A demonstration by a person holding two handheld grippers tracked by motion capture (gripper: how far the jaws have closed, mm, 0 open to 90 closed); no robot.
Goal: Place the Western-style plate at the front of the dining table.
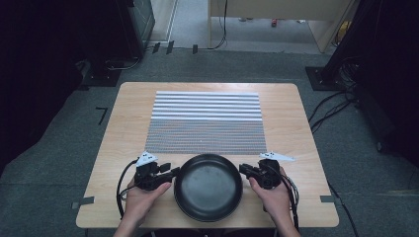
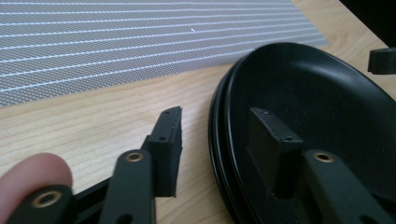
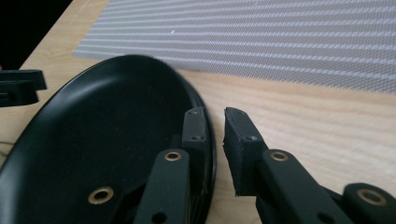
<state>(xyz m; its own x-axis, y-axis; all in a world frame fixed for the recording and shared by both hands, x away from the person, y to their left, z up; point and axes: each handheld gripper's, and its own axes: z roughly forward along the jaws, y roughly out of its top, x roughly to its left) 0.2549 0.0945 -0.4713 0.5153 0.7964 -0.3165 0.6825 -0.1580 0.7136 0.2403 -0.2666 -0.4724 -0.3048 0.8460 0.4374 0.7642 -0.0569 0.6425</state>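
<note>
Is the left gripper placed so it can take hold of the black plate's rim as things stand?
Probably yes. The left gripper is open and already straddles the rim of the black plate, one jaw inside and one outside over the bare table. Nothing lies between the jaws and the rim.

Black plate (image 1: 208, 187) near the table's (image 1: 123, 128) front edge — left gripper (image 1: 170, 174) and right gripper (image 1: 244, 170) flank its rim.

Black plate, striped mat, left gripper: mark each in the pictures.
black plate (image 1: 207, 190), high view, middle of its dark well.
striped mat (image 1: 205, 123), high view, centre of the weave.
left gripper (image 2: 215, 135), left gripper view, gap between its fingertips, which straddle the plate's rim.
</note>
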